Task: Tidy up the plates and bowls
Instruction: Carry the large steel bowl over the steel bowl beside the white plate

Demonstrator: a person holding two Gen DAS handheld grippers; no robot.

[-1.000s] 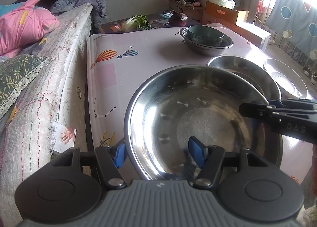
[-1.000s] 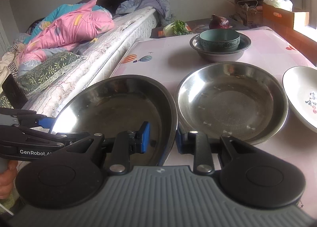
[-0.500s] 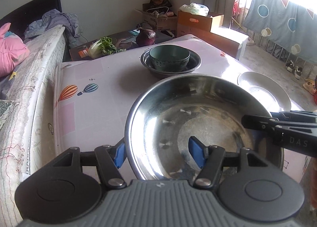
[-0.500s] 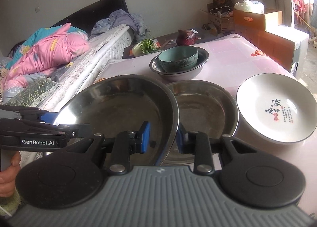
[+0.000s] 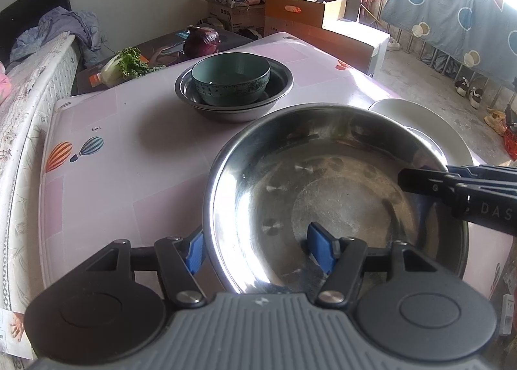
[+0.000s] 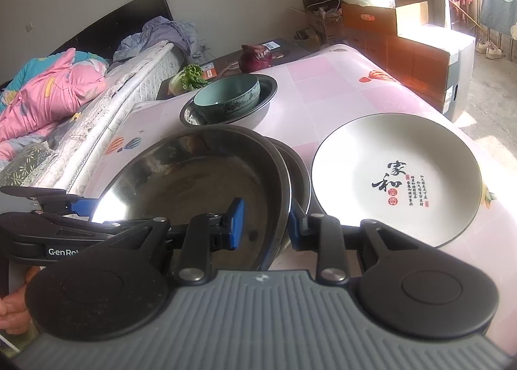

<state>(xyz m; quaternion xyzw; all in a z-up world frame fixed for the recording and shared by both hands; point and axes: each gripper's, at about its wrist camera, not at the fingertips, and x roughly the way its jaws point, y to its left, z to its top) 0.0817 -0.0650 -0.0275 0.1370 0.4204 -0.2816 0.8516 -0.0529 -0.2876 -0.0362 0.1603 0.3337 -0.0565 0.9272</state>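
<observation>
Both grippers hold one large steel plate (image 5: 339,195), also in the right wrist view (image 6: 200,182). My left gripper (image 5: 255,248) is shut on its near-left rim. My right gripper (image 6: 265,224) is shut on its right rim and enters the left view from the right (image 5: 452,189). The held plate hovers over a second steel plate (image 6: 299,176), mostly hidden beneath it. A white plate with black characters (image 6: 397,176) lies to the right. A teal bowl (image 5: 231,79) sits inside a steel bowl (image 5: 278,85) farther back.
The table has a pink patterned cloth (image 5: 113,160). A bed (image 6: 97,105) runs along its left side. A purple cabbage (image 5: 202,40) and greens (image 5: 126,64) lie on a low dark table behind. Cardboard boxes (image 6: 404,30) stand at the back right.
Both grippers have carried the held steel plate to the right until it covers the second steel plate. The white plate now shows closer on the right.
</observation>
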